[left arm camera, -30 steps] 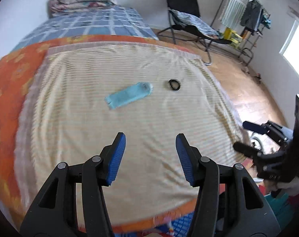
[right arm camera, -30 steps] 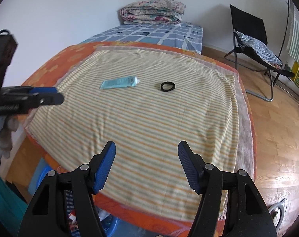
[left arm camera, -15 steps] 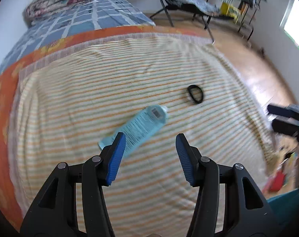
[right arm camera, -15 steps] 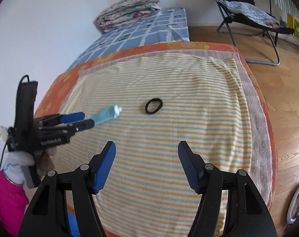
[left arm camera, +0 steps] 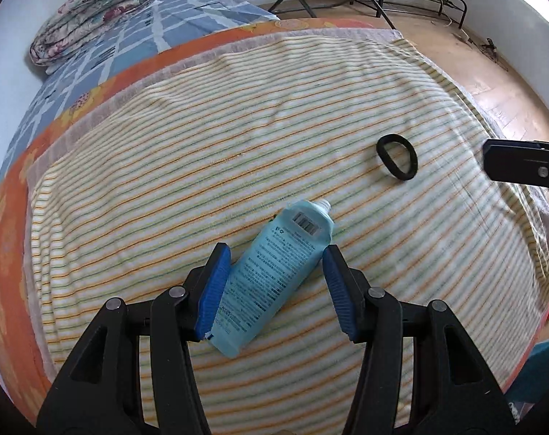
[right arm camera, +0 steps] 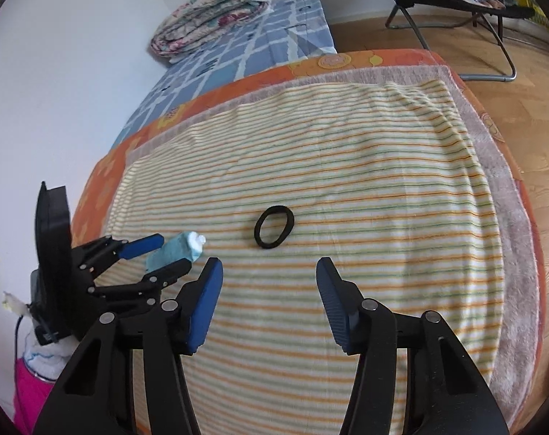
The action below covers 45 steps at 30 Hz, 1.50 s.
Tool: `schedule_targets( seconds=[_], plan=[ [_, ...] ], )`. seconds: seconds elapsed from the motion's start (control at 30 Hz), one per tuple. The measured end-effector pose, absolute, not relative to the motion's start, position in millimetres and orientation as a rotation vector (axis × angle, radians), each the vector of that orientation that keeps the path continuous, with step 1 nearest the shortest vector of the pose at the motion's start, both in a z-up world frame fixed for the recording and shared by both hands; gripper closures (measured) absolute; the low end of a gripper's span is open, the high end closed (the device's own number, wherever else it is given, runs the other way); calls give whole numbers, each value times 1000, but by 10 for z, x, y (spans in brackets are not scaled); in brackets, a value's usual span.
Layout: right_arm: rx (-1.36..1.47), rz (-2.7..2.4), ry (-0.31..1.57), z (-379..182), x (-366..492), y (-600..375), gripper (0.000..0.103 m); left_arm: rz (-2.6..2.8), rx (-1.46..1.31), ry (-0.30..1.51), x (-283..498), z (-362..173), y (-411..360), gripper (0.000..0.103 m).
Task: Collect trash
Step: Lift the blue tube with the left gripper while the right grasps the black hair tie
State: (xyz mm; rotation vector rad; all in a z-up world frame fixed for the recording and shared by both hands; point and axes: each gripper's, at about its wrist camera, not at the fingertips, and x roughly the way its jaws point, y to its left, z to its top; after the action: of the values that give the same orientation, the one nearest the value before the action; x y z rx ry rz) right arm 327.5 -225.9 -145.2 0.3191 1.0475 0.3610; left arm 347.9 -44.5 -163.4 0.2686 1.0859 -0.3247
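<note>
Here the left gripper [left arm camera: 274,282] straddles the tube [left arm camera: 274,279] on the blanket [left arm camera: 202,145], jaws spread, not clamped; the right gripper [right arm camera: 269,304] gapes near the band [right arm camera: 274,226].

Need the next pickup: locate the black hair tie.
The black hair tie lies on the striped blanket, ahead of the right gripper, right of the blue tube.

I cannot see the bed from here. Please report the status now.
Left gripper open, astride the blue tube. Right gripper open, empty, facing the black ring. Nothing blocks either.
</note>
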Motion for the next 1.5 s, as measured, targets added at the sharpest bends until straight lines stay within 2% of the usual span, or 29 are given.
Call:
schedule_targets(
  seconds=[0.2, 0.3, 0.5, 0.57, 0.63, 0.67, 0.77, 0.9, 1.3, 1.5],
  plan=[
    [410, 325, 1102, -1690, 3496, -2268, 67, -370, 192, 1105, 3498, -1655, -340, 49],
    [430, 298, 1107, -1763, 3587, -2261, 68, -370, 212, 1098, 3455, -1667, -366, 50],
    [454, 264, 1110, -1863, 3725, -2209, 68, -350, 180, 1095, 3454, -1662, -321, 69],
    [410, 251, 1100, -1856, 3750, -2140, 70, -341, 163, 1096, 3470, -1658, -286, 79],
    [335, 236, 1093, -1837, 3760, -2050, 81, -330, 140, 1098, 3484, -1654, -239, 86],
    [307, 229, 1092, -1839, 3760, -2025, 91, -326, 118, 1100, 3491, -1650, -209, 90],
    [259, 213, 1082, -1849, 3740, -2009, 97, -316, 73, 1107, 3506, -1635, -136, 97],
    [257, 225, 1075, -1822, 3709, -2025, 100, -308, 77, 1102, 3472, -1623, -127, 97],
    [257, 294, 1035, -1582, 3451, -2003, 100, -329, 40, 1062, 3271, -1458, -41, 98],
    [244, 323, 1022, -1463, 3276, -1998, 100, -335, -21, 1097, 3187, -1503, 5, 98]
  ],
)
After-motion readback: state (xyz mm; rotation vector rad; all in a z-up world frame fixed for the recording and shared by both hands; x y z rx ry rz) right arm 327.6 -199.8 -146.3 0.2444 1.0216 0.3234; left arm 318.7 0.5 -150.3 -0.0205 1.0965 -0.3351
